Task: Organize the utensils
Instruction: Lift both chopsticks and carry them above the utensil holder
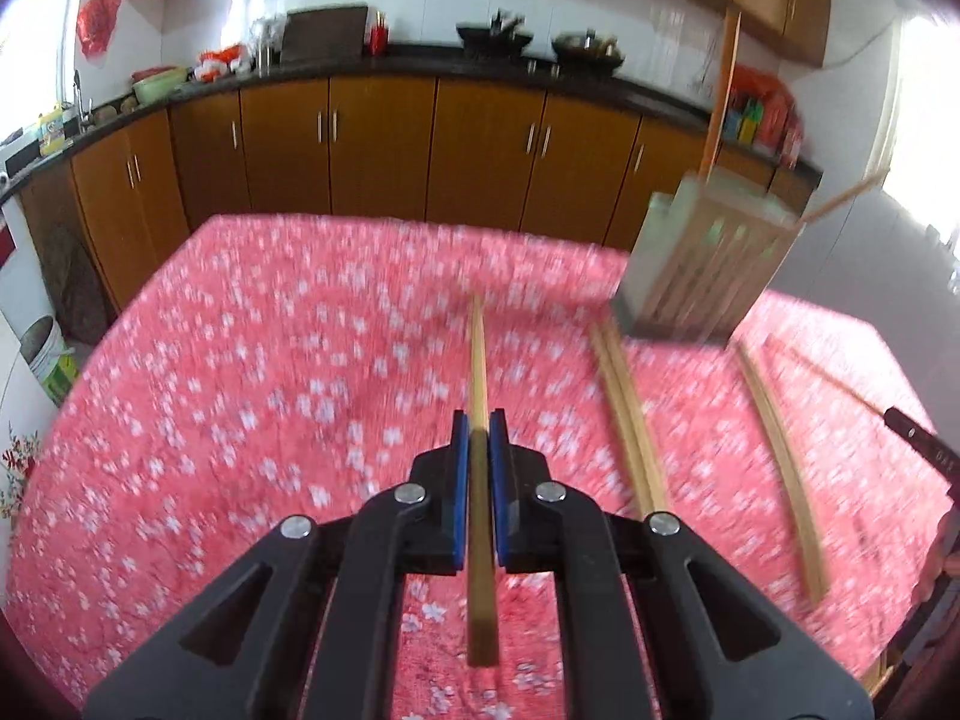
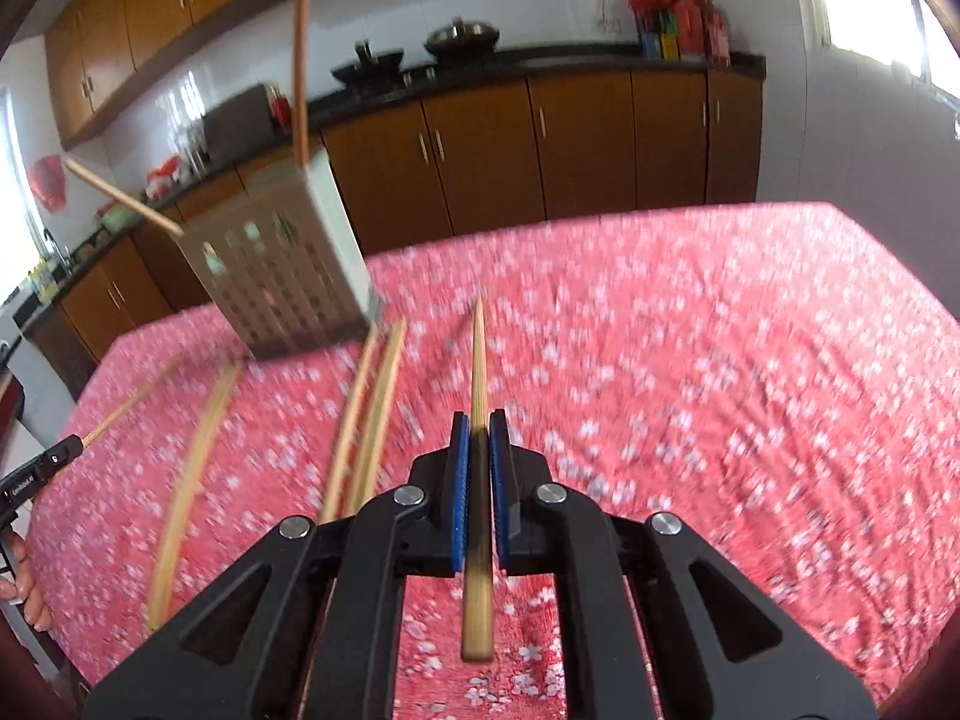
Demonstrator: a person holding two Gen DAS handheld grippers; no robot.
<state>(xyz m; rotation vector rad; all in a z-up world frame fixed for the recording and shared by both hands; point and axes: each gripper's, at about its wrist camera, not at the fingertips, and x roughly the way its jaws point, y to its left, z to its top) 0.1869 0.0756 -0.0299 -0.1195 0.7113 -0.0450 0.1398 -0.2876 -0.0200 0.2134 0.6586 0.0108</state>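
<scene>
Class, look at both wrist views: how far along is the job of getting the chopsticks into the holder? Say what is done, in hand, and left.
Done: two chopsticks already stand in the slotted holder. In hand: the left gripper is shut on one chopstick, and the right gripper is shut on another chopstick. Left: a loose pair and another one lie on the pink tablecloth.

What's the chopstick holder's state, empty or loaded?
Loaded, partly. Two chopsticks stick out of the holder: one near upright, one leaning out sideways. Several more lie on the tablecloth.
</scene>
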